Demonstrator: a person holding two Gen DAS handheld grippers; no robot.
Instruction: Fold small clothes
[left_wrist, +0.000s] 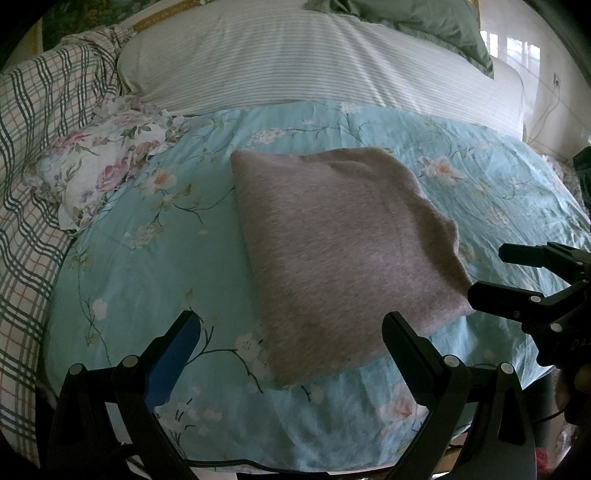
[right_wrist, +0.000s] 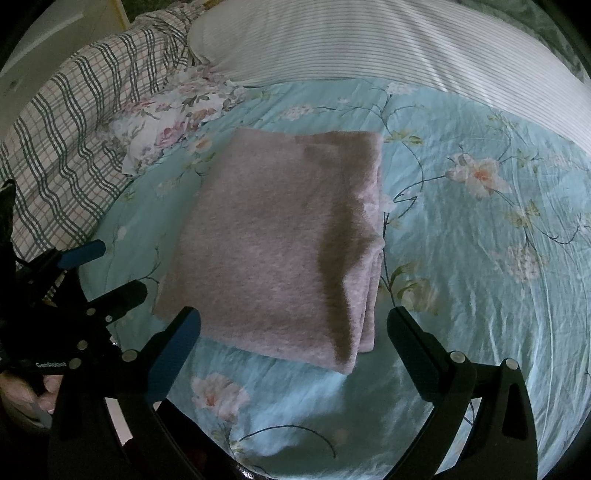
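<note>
A pinkish-grey garment (left_wrist: 343, 251) lies folded into a rectangle on the light blue floral sheet (left_wrist: 155, 258); it also shows in the right wrist view (right_wrist: 280, 243), with stacked layers along its right edge. My left gripper (left_wrist: 291, 328) is open and empty, just in front of the garment's near edge. My right gripper (right_wrist: 293, 325) is open and empty, its jaws either side of the garment's near edge. The right gripper also shows in the left wrist view (left_wrist: 502, 273), beside the garment's right corner. The left gripper shows in the right wrist view (right_wrist: 110, 269), by the garment's left corner.
A floral cloth (left_wrist: 107, 166) lies crumpled at the far left of the sheet. A plaid blanket (left_wrist: 33, 155) runs along the left. A striped white pillow (left_wrist: 295, 62) and a green pillow (left_wrist: 417, 18) lie behind. A tiled floor (left_wrist: 546, 92) is at the right.
</note>
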